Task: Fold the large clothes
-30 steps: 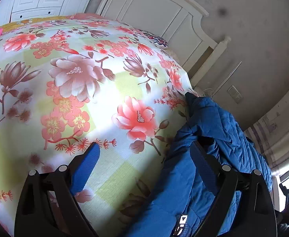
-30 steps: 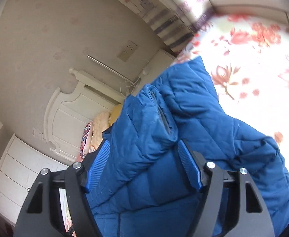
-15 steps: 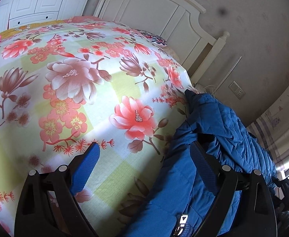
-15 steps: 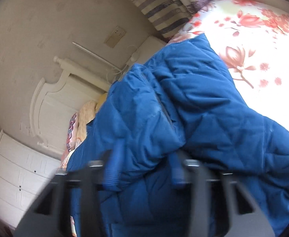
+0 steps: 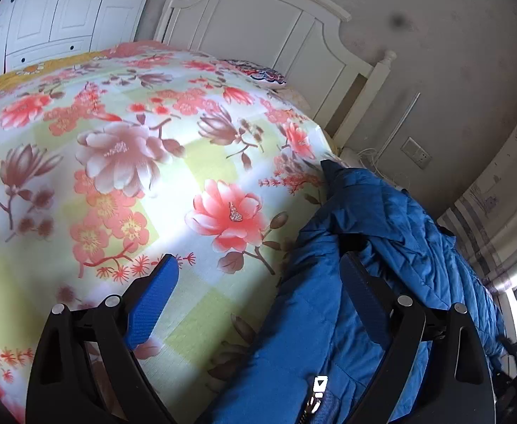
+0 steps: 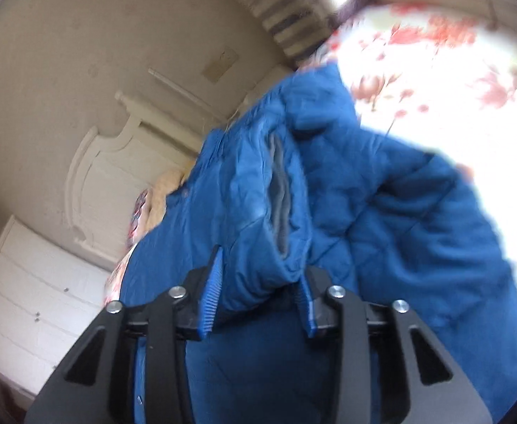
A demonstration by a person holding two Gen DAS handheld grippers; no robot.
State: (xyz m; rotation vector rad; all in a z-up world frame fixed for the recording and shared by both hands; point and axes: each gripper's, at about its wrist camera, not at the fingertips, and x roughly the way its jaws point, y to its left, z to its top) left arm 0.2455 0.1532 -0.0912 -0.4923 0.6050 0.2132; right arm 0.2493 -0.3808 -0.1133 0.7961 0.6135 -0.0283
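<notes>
Gripping blue jacket (image 6: 329, 183) fold — right gripper (image 6: 258, 282) jaws just reopening, left gripper (image 5: 258, 279) jaws wide

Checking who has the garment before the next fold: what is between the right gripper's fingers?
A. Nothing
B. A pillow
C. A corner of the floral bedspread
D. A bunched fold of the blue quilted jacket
D: in the right wrist view, the right gripper has a fold of the blue quilted jacket bunched between its pads.
</notes>
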